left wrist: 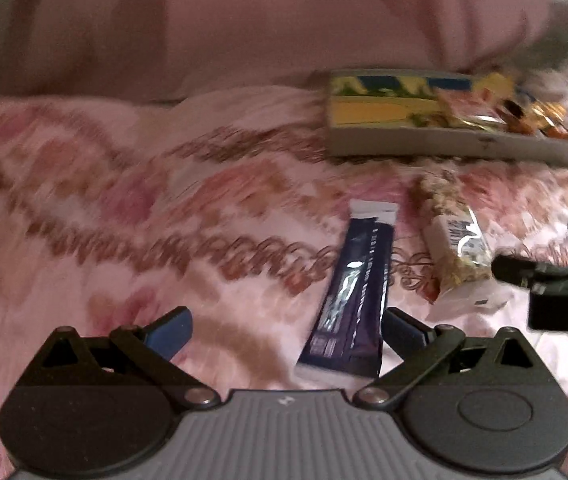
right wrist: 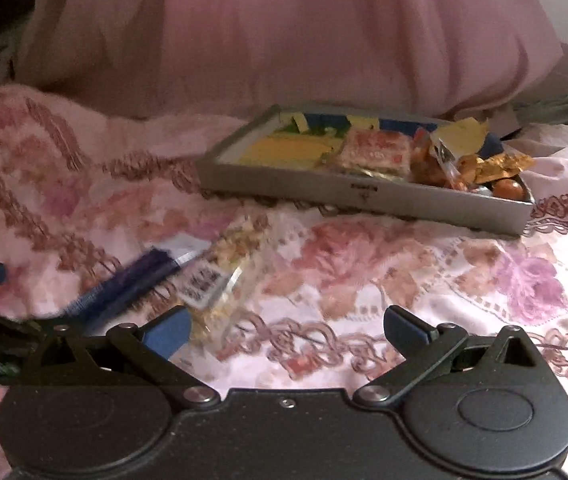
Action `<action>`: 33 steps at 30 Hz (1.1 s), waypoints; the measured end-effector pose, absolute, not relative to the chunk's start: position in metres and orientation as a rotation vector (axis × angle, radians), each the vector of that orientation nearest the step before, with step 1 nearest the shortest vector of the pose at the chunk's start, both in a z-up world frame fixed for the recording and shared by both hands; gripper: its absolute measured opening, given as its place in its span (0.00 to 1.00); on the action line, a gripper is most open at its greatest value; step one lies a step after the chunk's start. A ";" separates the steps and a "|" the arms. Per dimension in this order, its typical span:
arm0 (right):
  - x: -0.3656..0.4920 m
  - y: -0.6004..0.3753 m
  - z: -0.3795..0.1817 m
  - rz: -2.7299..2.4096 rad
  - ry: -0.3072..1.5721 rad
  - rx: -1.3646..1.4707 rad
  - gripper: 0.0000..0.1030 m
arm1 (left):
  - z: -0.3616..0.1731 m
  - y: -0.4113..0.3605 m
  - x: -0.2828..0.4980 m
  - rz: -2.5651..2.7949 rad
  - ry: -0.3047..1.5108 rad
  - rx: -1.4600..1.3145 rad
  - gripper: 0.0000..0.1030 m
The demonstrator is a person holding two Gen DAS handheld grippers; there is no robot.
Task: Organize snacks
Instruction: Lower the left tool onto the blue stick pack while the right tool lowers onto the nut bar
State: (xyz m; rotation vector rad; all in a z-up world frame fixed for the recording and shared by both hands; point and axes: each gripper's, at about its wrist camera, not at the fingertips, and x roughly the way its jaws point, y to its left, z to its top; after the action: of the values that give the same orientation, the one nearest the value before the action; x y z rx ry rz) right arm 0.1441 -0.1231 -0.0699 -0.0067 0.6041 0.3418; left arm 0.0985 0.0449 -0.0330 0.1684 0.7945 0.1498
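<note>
A dark blue snack stick pack lies on the floral bedspread, its near end by the right finger of my open, empty left gripper. A clear-wrapped cereal bar lies just right of it. Both also show in the right wrist view, the blue pack and the cereal bar, left of my open, empty right gripper. A shallow grey tray farther back holds several wrapped snacks; it also shows in the left wrist view.
Large pink pillows rise behind the tray. The right gripper's body shows at the right edge of the left wrist view. The floral bedspread spreads in front of the tray.
</note>
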 end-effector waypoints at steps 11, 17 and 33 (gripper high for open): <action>0.190 -0.090 -0.085 0.492 0.702 -0.004 0.88 | -0.051 0.035 0.126 0.034 0.825 0.324 0.99; 0.190 -0.090 -0.090 0.487 0.717 -0.038 0.79 | -0.053 0.039 0.129 0.020 0.844 0.310 0.99; 0.180 -0.108 -0.087 0.443 0.697 -0.042 0.62 | -0.054 0.041 0.148 -0.006 0.897 0.135 0.69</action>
State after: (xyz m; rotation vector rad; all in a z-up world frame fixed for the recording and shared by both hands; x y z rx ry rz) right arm 0.1797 -0.1076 -0.0869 -0.0422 0.6974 0.4425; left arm 0.1483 0.0409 -0.0536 0.1347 0.8967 -0.0059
